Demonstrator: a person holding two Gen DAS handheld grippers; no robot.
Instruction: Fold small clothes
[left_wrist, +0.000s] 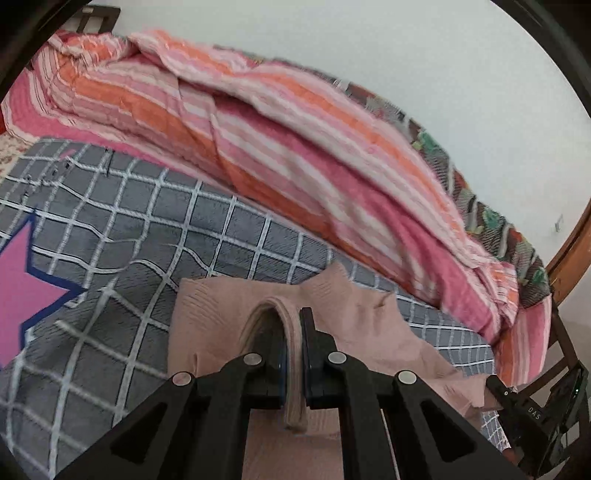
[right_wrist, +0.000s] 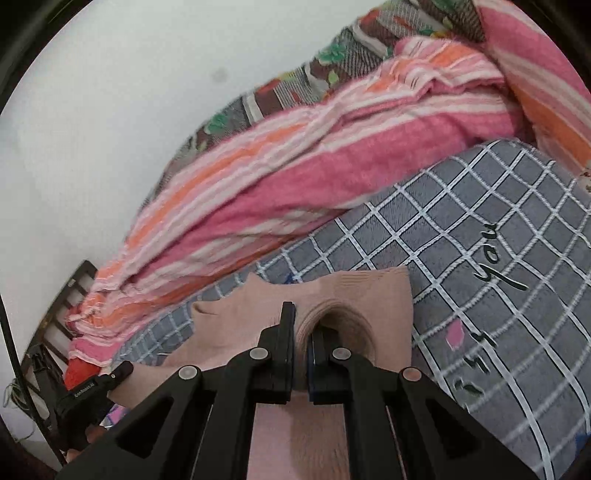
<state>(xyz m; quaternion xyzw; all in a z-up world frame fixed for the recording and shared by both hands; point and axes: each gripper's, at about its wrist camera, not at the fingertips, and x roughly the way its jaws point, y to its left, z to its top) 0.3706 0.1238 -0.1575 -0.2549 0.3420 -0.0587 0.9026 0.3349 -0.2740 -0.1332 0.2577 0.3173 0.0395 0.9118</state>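
Grey checked bedsheet (left_wrist: 155, 229) with white grid lines, spread wide. Along its far edge, against the white wall (left_wrist: 369, 48), a bunched pink-and-orange striped blanket (left_wrist: 295, 147). On the sheet, a pink star print (left_wrist: 22, 280) and black "you" lettering (right_wrist: 493, 258). Small beige knit garment (left_wrist: 207, 317) lifted over the sheet, near the blanket. Left gripper (left_wrist: 293, 354) clamped tight on a folded band of that garment — right gripper (right_wrist: 301, 343) likewise pinched shut on the garment's rolled edge.
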